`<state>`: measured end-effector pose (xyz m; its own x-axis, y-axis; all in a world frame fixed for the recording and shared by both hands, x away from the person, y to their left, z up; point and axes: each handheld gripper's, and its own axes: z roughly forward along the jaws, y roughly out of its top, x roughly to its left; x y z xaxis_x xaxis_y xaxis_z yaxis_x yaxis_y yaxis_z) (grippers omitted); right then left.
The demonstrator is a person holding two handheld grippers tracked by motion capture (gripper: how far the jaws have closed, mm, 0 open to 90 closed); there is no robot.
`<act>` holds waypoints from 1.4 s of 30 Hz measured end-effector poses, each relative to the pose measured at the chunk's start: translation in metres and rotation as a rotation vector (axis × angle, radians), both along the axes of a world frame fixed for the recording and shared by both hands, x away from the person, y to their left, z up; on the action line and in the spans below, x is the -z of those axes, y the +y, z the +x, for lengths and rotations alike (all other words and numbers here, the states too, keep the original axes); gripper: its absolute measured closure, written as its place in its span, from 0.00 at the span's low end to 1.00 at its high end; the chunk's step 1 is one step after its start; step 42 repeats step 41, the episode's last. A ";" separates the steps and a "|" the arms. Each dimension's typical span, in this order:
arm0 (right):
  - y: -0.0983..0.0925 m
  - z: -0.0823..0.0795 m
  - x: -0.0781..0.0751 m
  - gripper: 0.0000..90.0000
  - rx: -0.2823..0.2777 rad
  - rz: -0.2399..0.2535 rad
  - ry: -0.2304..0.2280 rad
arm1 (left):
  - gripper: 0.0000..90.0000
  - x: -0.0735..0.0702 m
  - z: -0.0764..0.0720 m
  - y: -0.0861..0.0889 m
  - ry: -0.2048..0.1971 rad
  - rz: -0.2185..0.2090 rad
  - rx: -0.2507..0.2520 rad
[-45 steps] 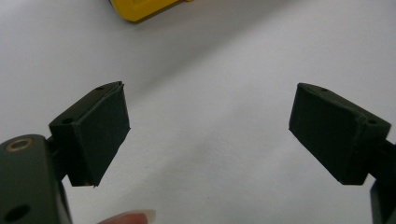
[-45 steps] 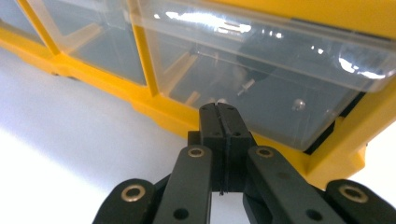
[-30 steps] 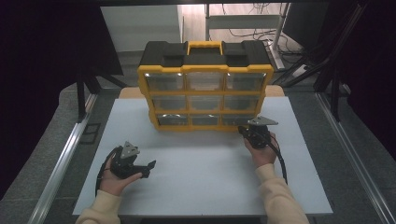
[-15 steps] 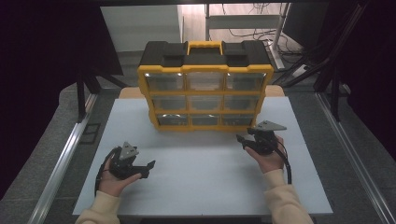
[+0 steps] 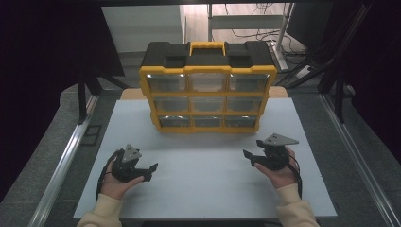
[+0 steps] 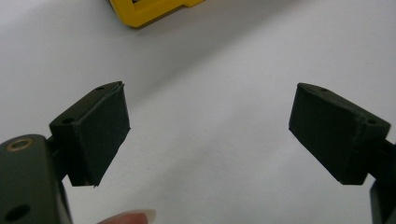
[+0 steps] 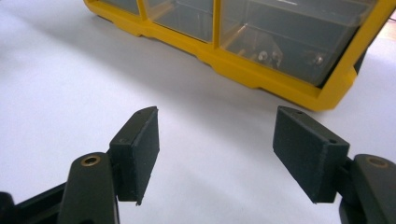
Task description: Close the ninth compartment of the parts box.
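A yellow and black drawer cabinet stood at the far middle of the white counter, upright, its three rows of three clear drawers facing the person. The lowest row sat right down at the counter's surface.

The right gripper was held low over the counter, near the cabinet's lower right corner but apart from it, pointing left and a little toward the cabinet. Its jaws had just been opening and stood wide, with nothing between them — in the right gripper view the two black pads framed bare white counter, and beyond them the cabinet's bottom right drawer showed small metal parts lying inside.

The left gripper rested in the person's left hand at the near left of the counter, well apart from the cabinet, pointing right. It too was released: in the left gripper view its pads stood far apart over empty white surface, with a yellow corner of the cabinet at the top edge and a fingertip at the bottom.
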<state>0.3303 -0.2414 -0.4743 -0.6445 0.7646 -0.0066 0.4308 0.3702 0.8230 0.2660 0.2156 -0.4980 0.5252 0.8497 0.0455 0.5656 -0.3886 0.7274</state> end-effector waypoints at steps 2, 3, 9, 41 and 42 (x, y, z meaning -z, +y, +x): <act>-0.003 -0.004 0.001 0.36 0.004 0.011 0.005 | 0.14 0.000 0.000 -0.001 -0.001 0.001 0.002; -0.005 -0.006 0.002 0.36 0.005 0.010 0.005 | 0.14 0.000 0.000 0.000 -0.001 0.001 0.002; -0.015 -0.018 0.005 0.35 0.012 0.000 0.006 | 0.14 0.001 0.000 0.001 0.001 0.000 -0.001; -0.042 -0.036 0.009 0.34 0.020 0.021 0.002 | 0.14 0.001 -0.001 0.000 -0.001 0.005 -0.005; -0.042 -0.036 0.009 0.34 0.020 0.021 0.002 | 0.14 0.001 -0.001 0.000 -0.001 0.005 -0.005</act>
